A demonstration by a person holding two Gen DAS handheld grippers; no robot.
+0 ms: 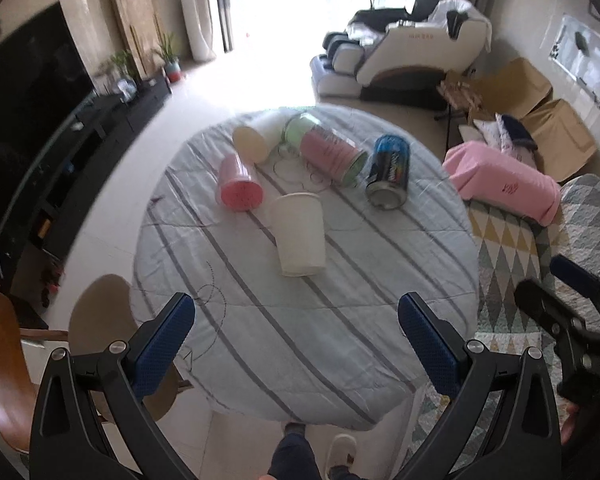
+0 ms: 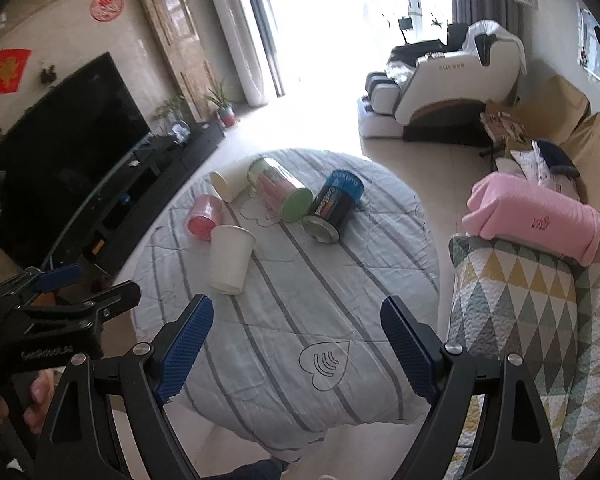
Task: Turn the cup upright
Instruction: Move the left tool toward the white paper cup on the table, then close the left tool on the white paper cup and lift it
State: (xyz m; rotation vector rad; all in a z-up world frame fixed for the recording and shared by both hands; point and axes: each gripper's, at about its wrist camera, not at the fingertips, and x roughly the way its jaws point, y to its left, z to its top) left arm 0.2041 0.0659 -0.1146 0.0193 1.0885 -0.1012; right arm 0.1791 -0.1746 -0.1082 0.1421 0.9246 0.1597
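A white paper cup (image 1: 300, 234) lies on its side in the middle of a round table (image 1: 260, 340) with a striped cloth; it also shows in the right wrist view (image 2: 231, 258). Its base faces me and its mouth faces away. My left gripper (image 1: 296, 332) is open and empty, held above the near part of the table, short of the cup. My right gripper (image 2: 296, 336) is open and empty, above the near edge of the table (image 2: 340, 300), with the cup ahead to its left.
Other containers lie on their sides behind the cup: a pink cup (image 1: 239, 188), a cream cup (image 1: 256, 138), a green-lidded pink jar (image 1: 326, 148), a blue can (image 1: 389, 170). A sofa with a pink cushion (image 1: 504, 182) is right; a TV stand (image 1: 80, 152) is left.
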